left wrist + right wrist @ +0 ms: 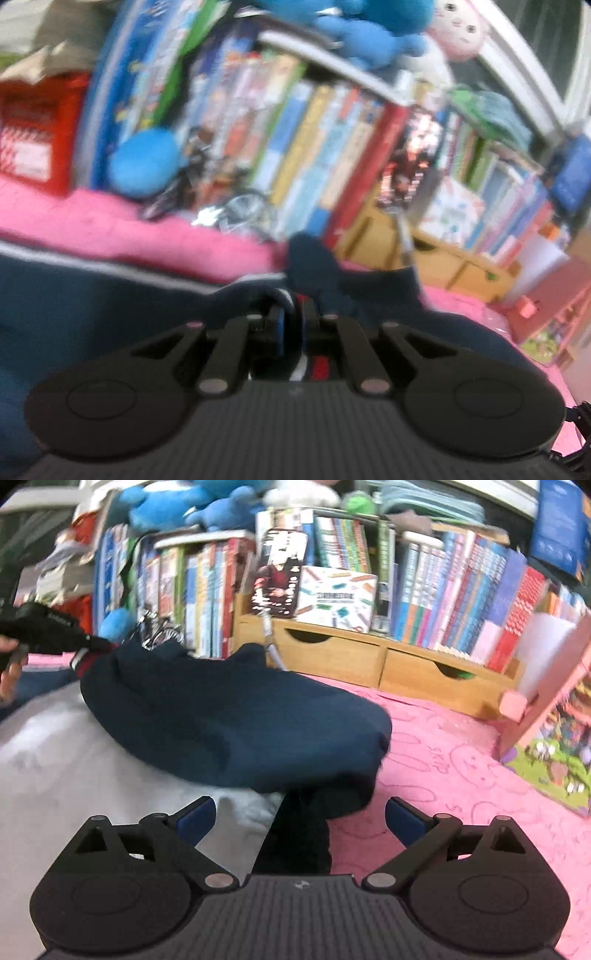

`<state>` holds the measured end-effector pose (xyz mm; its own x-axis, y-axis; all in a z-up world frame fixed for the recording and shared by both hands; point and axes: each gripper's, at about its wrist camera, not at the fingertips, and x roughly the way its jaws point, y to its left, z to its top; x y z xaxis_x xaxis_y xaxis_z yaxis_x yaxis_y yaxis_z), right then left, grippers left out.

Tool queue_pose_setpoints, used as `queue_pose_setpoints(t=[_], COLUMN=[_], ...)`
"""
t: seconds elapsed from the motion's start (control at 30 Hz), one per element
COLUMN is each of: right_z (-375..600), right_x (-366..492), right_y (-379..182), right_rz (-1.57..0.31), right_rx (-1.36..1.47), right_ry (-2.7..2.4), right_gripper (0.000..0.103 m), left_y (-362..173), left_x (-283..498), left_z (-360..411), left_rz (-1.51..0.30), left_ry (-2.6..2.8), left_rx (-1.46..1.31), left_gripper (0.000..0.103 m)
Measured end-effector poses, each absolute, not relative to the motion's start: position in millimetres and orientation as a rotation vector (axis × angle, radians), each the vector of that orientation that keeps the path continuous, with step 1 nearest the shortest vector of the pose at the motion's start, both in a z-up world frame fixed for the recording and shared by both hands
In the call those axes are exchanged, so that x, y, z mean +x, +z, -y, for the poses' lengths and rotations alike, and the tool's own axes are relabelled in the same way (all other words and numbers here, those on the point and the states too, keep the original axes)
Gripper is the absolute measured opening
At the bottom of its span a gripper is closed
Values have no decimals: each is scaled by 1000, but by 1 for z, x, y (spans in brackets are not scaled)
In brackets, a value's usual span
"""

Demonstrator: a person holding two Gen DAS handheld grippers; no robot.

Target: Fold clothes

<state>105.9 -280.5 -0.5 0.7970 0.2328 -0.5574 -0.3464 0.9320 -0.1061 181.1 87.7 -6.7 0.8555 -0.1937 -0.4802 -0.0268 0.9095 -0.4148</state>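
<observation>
Stretching from upper left toward lower right in the right wrist view, the navy garment (236,723) lies as a long, rounded bundle of soft, matte knit, its long axis slanting from the left gripper (83,648) at the far left down to a bulging end near the middle of the frame. Its left end shows a ribbed band striped in red and white, and that end is pinched in the left gripper, whose black body is held by a hand (9,668) at the picture's edge. The garment rests partly on a pale grey cloth (74,760) on the left and partly on a fuzzy pink blanket (461,775) on the right.

From the left wrist view, blurred, the left gripper (293,321) has its blue-padded fingers drawn together on a fold of the navy garment (110,306), with red and white stripes showing just behind the jaws; the dark fabric spreads left with a thin white line along its edge and rises in a small peak ahead.

The right gripper (300,821) stands wide apart, its blue pads (197,818) clear of the fabric; a dark strip of the garment runs down between the jaws without being pressed.

Behind, upright books (461,602) fill a wooden shelf with two drawers (369,657), and blue plush toys (177,506) sit on top.
</observation>
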Motion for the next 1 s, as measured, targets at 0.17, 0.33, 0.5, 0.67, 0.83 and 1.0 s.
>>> queue_pose_setpoints(t=[0.17,0.33,0.5,0.67,0.83,1.0], right_z=[271,284,337,353,338,321], right_x=[120,135,133,124,101,125], right_y=[-1,-5,-18,-30,-19,-24], right_rz=[-561,-508,-548,-696,-627,-626], right_rx=[-215,-306,-241,-155,-254,-240], right_ry=[284,75,21,89,116,166], right_gripper=[99,97,100,100,101,99], left_y=[-29,-42,-46,-44,-18,17], left_x=[187,189,188,187,175,156], left_z=[-94,-96,-100,-98,-92,-83], left_rz=[-589,-598,-591,-595,-574,-467], left_ry=[-41,-37,-67,-77,-85,-122], left_rx=[-441,-458,-475,-457,-356,-312], left_gripper=[13,16,17,17,30,31])
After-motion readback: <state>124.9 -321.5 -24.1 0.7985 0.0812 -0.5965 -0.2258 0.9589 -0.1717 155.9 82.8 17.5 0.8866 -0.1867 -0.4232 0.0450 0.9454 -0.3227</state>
